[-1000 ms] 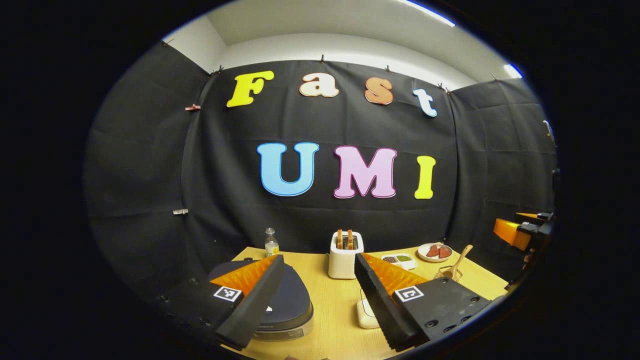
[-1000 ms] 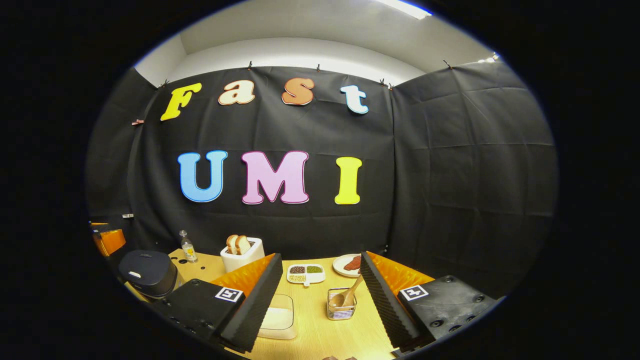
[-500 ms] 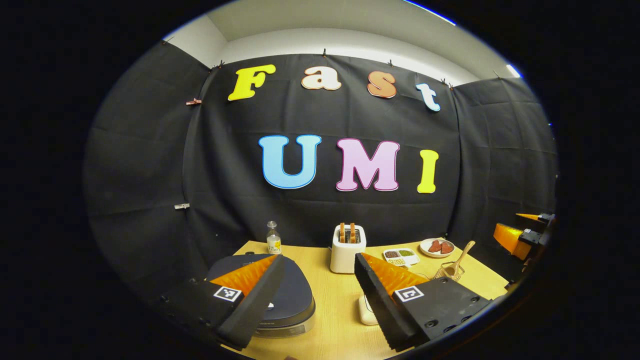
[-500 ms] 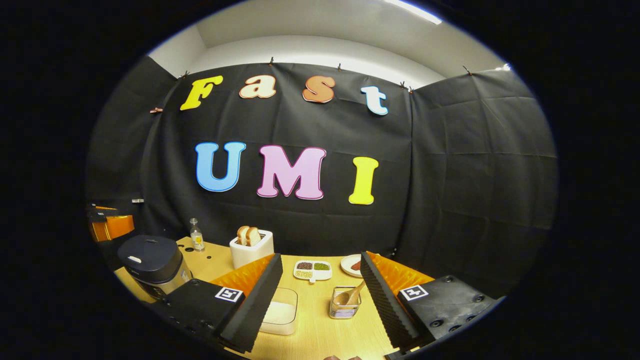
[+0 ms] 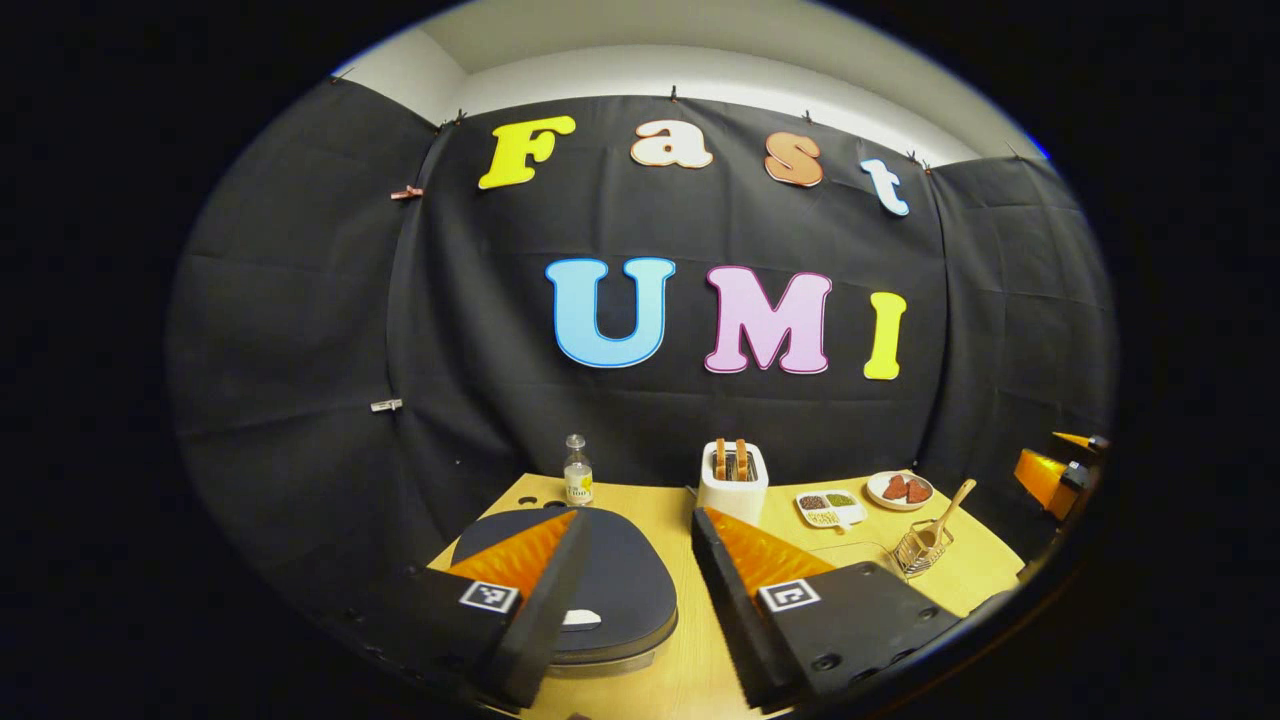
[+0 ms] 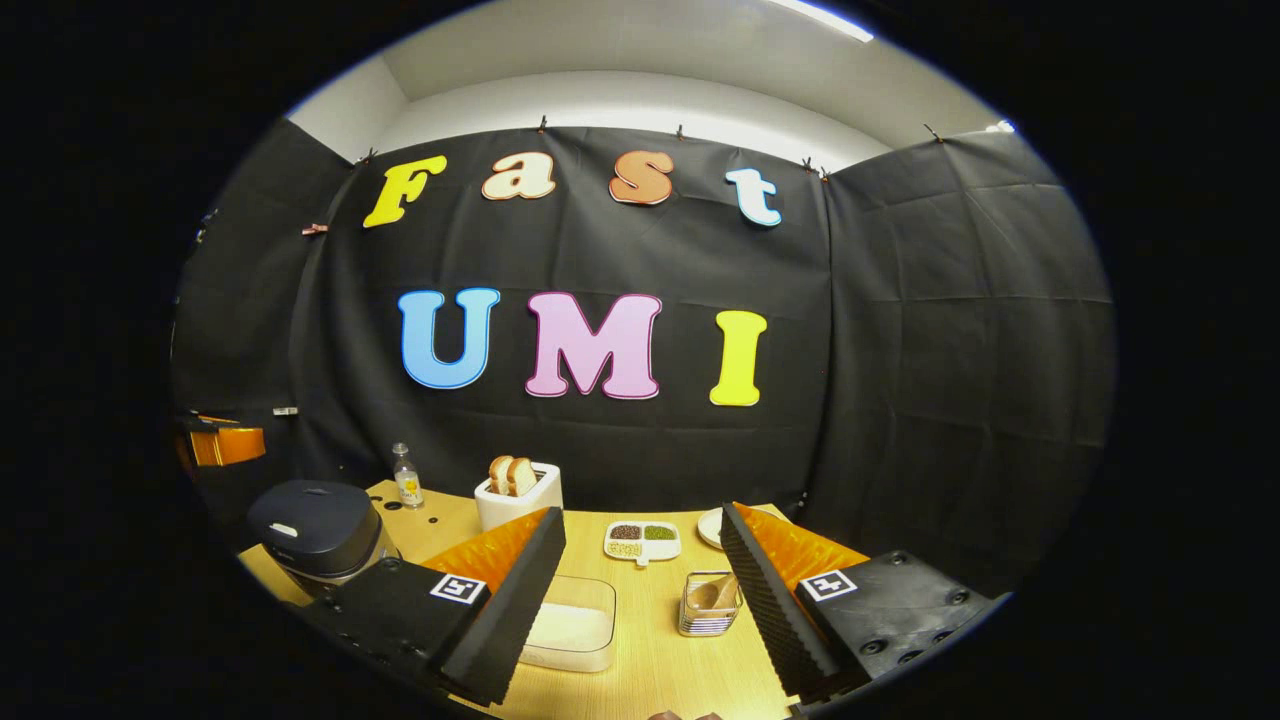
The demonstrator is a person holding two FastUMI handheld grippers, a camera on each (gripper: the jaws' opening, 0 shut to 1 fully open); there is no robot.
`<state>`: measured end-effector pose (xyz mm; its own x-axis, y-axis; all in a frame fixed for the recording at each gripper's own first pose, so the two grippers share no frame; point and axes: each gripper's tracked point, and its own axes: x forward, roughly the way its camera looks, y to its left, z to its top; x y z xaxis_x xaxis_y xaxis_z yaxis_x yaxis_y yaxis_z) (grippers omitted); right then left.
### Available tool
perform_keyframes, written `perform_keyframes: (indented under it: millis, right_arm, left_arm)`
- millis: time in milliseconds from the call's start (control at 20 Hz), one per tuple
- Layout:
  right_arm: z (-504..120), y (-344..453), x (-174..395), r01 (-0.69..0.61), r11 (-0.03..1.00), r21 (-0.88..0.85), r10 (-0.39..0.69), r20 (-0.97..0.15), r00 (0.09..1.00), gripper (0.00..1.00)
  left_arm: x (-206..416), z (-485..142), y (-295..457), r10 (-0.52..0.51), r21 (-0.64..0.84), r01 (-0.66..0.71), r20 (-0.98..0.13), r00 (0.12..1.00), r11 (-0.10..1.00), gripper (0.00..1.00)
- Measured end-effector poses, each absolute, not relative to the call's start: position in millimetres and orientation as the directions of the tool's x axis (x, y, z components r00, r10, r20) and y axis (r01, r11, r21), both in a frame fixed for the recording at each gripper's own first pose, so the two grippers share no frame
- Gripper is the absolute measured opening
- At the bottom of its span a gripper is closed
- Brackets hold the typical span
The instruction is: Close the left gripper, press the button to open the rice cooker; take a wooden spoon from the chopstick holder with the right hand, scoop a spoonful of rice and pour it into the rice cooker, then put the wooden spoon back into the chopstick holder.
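A pale wooden tabletop stands against the black booth wall, and the rice cooker is the largest thing on it. In the left gripper view the cooker's dark, flat lid lies just beyond and below the left tongs, its small white button just beside the left finger; the lid is down. The left tongs stand wide with nothing between them, though narrower than a second ago, and the cooker now sits more centrally between the fingers. In the right gripper view the cooker is a rounded dark pot with a pale lower band, well left of the right tongs, which gape wide and empty. Right of the cooker lies a clear box of white rice, partly behind the left finger. Farther right stands the wire chopstick holder with the wooden spoon tilted in it, touching the right finger's edge in the picture; both have drawn nearer that finger than before.
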<state>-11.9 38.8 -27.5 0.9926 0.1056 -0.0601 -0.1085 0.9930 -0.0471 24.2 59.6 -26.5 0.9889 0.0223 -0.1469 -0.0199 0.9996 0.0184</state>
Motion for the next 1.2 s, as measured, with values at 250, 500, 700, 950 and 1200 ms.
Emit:
perform_keyframes:
  millis: [250,500,700,950,1200]
  right_arm:
    - [-36.5,42.2,-15.3,-0.109,0.994,-0.017,0.107,-0.085,0.991,0.98]
    - [-33.8,37.0,-13.7,-0.081,0.997,-0.008,0.081,-0.081,0.993,0.98]
    - [-43.2,29.2,-19.8,-0.058,0.998,-0.002,0.057,-0.109,0.992,0.98]
    - [-52.0,17.8,-29.8,-0.035,0.999,-0.013,0.033,-0.143,0.989,0.98]
    - [-59.1,11.9,-35.3,-0.017,1.000,-0.015,0.014,-0.166,0.986,0.98]
  left_arm:
    - [33.1,-43.7,80.2,0.005,0.029,0.002,-0.247,0.969,1.000,0.33]
    - [43.2,-68.6,102.0,0.013,-0.021,-0.020,-0.321,0.947,1.000,0.09]
    - [46.8,-103.8,123.5,0.037,-0.048,-0.061,-0.406,0.913,0.997,0.07]
    - [42.9,-146.9,115.2,-0.034,-0.094,-0.014,-0.493,0.869,0.995,0.05]
    - [45.9,-165.3,110.7,-0.038,-0.099,-0.015,-0.510,0.860,0.995,0.05]
